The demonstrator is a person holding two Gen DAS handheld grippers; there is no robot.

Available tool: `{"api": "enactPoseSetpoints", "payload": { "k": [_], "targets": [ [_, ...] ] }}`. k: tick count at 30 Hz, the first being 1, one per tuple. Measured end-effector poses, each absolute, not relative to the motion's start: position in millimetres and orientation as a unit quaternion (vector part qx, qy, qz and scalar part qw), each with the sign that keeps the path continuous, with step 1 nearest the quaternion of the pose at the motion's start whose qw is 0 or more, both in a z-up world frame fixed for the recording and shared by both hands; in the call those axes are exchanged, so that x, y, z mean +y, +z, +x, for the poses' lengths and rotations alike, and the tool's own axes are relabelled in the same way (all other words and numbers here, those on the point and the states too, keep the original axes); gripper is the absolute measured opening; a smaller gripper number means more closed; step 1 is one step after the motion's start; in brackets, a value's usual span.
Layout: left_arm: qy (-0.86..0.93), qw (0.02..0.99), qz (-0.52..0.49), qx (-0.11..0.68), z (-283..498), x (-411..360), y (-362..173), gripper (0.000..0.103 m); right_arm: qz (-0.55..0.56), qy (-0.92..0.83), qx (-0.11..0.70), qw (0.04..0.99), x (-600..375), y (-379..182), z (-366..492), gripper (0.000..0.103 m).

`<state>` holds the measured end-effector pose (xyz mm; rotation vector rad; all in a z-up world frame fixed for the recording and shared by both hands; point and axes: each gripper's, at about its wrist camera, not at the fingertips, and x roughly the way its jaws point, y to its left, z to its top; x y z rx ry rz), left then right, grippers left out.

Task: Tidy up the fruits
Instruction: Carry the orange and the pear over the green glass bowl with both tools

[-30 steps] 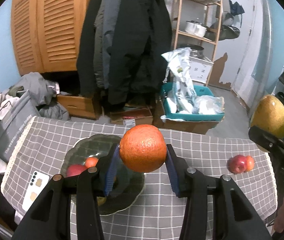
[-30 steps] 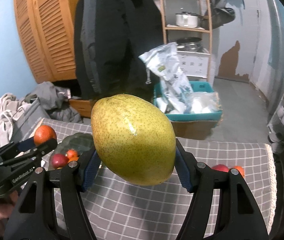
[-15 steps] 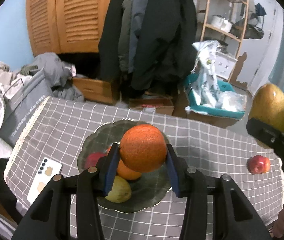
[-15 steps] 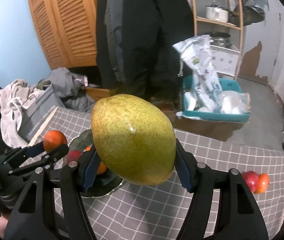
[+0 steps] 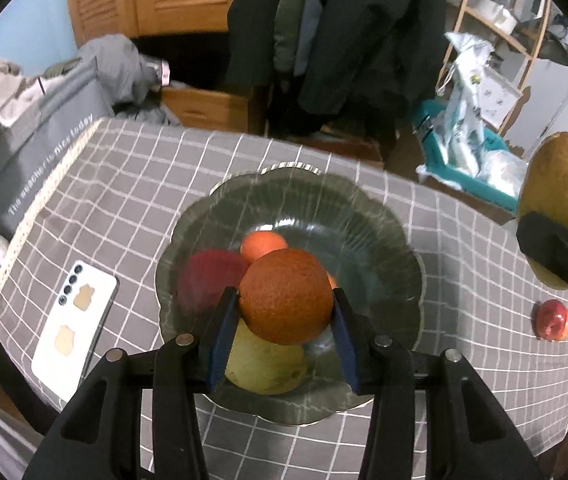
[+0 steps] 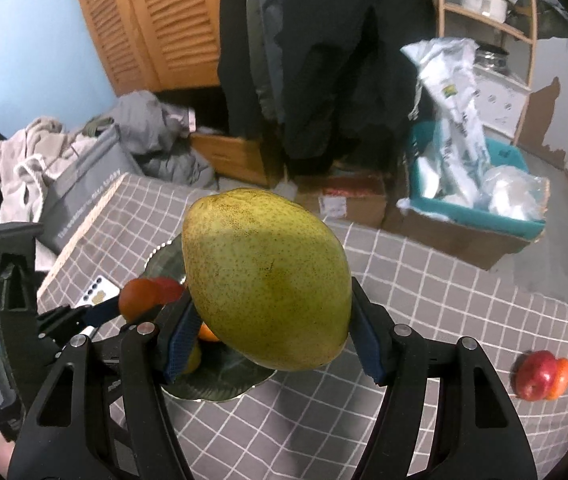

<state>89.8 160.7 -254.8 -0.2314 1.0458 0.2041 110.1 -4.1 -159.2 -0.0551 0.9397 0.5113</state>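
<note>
While clamped on a round orange fruit (image 5: 286, 295), left gripper (image 5: 284, 332) hangs over scalloped grey glass bowl (image 5: 380, 216); right gripper (image 6: 271, 332) grips large yellow-green pear (image 6: 267, 280).

A lived-in home room. Dark coats (image 6: 324, 60) hang beside a louvred wooden wardrobe (image 6: 155, 20), and clothes (image 6: 43, 152) lie heaped near the table. The grey checked tablecloth (image 5: 131, 184) carries a glass fruit bowl (image 5: 368, 224) and a phone (image 5: 73, 320). A wooden shelf (image 6: 484, 8) holds pots, and a teal crate (image 6: 512, 156) holds bags.
</note>
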Motion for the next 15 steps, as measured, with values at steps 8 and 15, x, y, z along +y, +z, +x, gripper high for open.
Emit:
{"api": "enactPoseSetpoints", "payload": {
  "k": [8, 15],
  "targets": [
    [0.090, 0.837, -0.131, 0.524, 96.4, 167.7, -280.8, 0.046, -0.027, 0.252, 0.484, 0.838, 8.7, -191.0, 119.0, 0.068],
    [0.084, 0.843, -0.123, 0.516, 101.9, 166.2, -280.5, 0.051, -0.029, 0.257, 0.502, 0.825, 15.8, -209.2, 124.8, 0.068]
  ]
}}
